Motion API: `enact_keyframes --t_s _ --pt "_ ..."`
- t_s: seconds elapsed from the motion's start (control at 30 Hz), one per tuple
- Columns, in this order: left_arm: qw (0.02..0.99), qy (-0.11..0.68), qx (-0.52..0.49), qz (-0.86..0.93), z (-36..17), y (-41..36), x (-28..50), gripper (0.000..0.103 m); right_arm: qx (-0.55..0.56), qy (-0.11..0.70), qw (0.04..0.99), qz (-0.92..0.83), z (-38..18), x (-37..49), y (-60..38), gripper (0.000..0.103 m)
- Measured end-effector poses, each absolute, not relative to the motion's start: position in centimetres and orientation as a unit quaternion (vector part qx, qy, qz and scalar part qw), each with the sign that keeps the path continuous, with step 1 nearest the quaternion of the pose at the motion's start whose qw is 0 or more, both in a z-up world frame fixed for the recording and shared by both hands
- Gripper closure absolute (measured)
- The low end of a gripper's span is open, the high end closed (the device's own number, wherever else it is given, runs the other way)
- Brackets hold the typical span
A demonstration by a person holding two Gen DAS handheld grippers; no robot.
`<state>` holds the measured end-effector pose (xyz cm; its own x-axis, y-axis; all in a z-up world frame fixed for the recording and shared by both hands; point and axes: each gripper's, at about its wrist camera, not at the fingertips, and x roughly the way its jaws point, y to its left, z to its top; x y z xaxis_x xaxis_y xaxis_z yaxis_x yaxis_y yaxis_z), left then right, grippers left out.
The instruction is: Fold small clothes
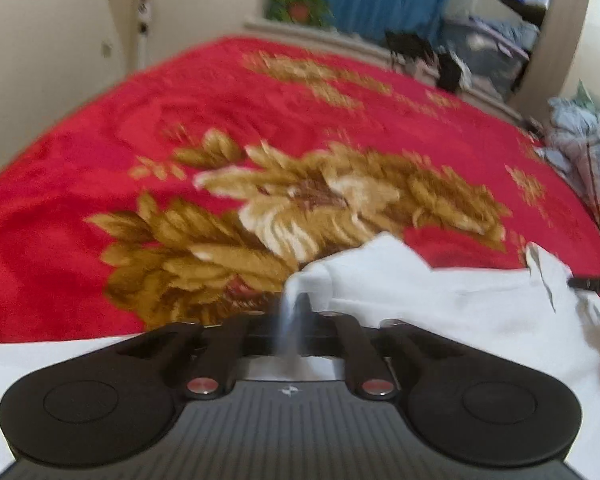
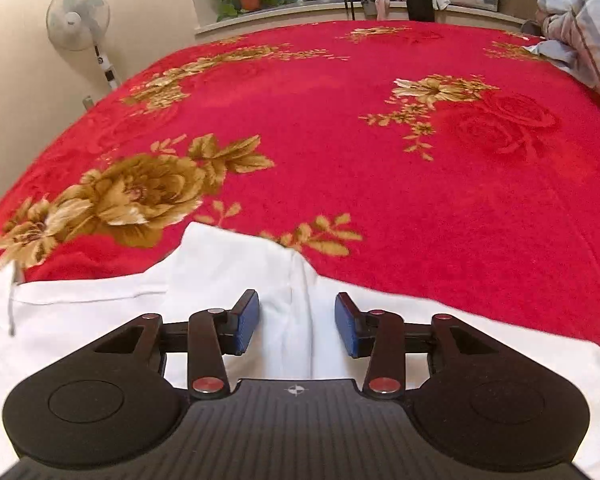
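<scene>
white garment [image 2: 236, 276] lying on red blanket [image 2: 380, 160], near edge. l gripper [image 1: 294, 312] pinching a fabric ridge, jaws closed on it. r gripper [image 2: 297, 322] wide, straddling a crease running fwd between pads [image 2: 249, 320]; r nearer that fold.

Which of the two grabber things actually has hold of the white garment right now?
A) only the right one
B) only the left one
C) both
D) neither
B: the left gripper is closed with a pinch of the white garment bunched between its fingers, while the right gripper stands open above the cloth, its blue pads apart.
</scene>
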<state>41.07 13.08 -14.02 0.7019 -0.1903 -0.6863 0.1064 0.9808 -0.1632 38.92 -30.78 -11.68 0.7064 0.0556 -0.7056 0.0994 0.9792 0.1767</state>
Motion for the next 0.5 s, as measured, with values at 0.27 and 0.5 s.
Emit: enact_keyframes --t_s 0.27,0.5 --pt "0.948 0.315 -0.012 -0.04 -13.7 12.3 42.0 0.099 0.125 0.264 0.951 -0.101 -9.7 38.0 -32.2 0.103" --pt "0.955 0.288 -0.04 -0.058 -10.9 12.9 39.7 0.093 0.128 0.303 0.943 -0.049 -10.2 36.1 -32.7 0.099"
